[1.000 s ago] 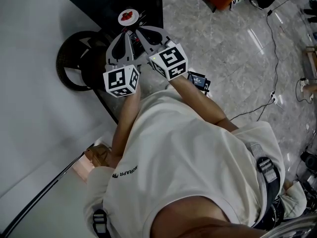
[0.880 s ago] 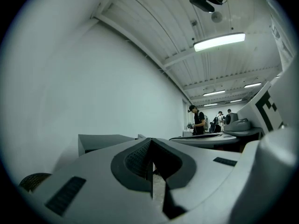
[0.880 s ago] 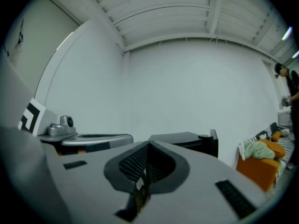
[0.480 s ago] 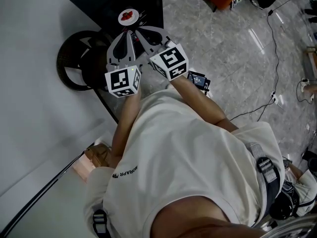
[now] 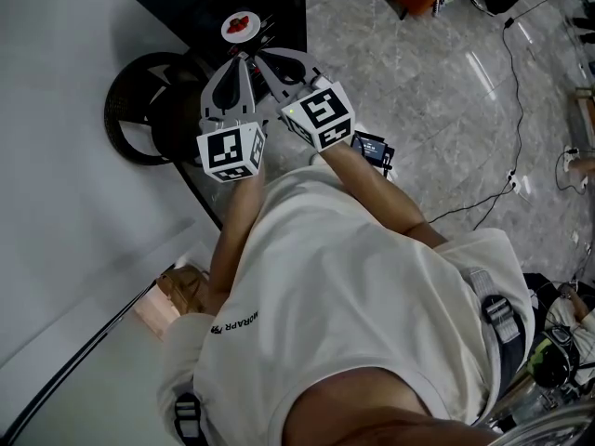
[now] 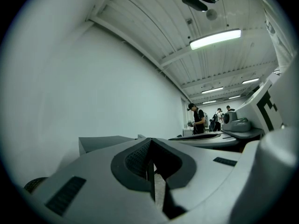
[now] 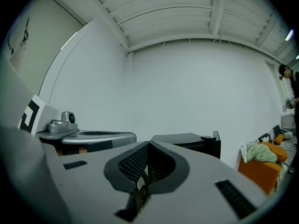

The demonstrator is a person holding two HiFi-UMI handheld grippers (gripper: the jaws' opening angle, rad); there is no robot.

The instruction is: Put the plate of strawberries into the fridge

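A small white plate of strawberries (image 5: 240, 25) rests on a black top (image 5: 200, 3) at the head view's upper edge. Both grippers are held side by side just short of it, with their tips towards the plate and not touching it. My left gripper (image 5: 239, 60) has its jaws together and nothing between them; in its own view the left gripper (image 6: 150, 143) points up at a white wall and the ceiling. My right gripper (image 5: 253, 60) is shut and empty too; the right gripper (image 7: 149, 146) faces the black top (image 7: 187, 140). Neither gripper view shows the plate.
A round black object (image 5: 139, 110) stands on the floor left of the grippers, against a white wall. A small black device (image 5: 372, 149) and cables (image 5: 511, 82) lie on the marble floor to the right. An orange seat (image 7: 261, 169) is far right. People (image 6: 198, 120) stand far off.
Almost nothing: the plate sits slightly higher in the head view, and both grippers hold their place, still shut.
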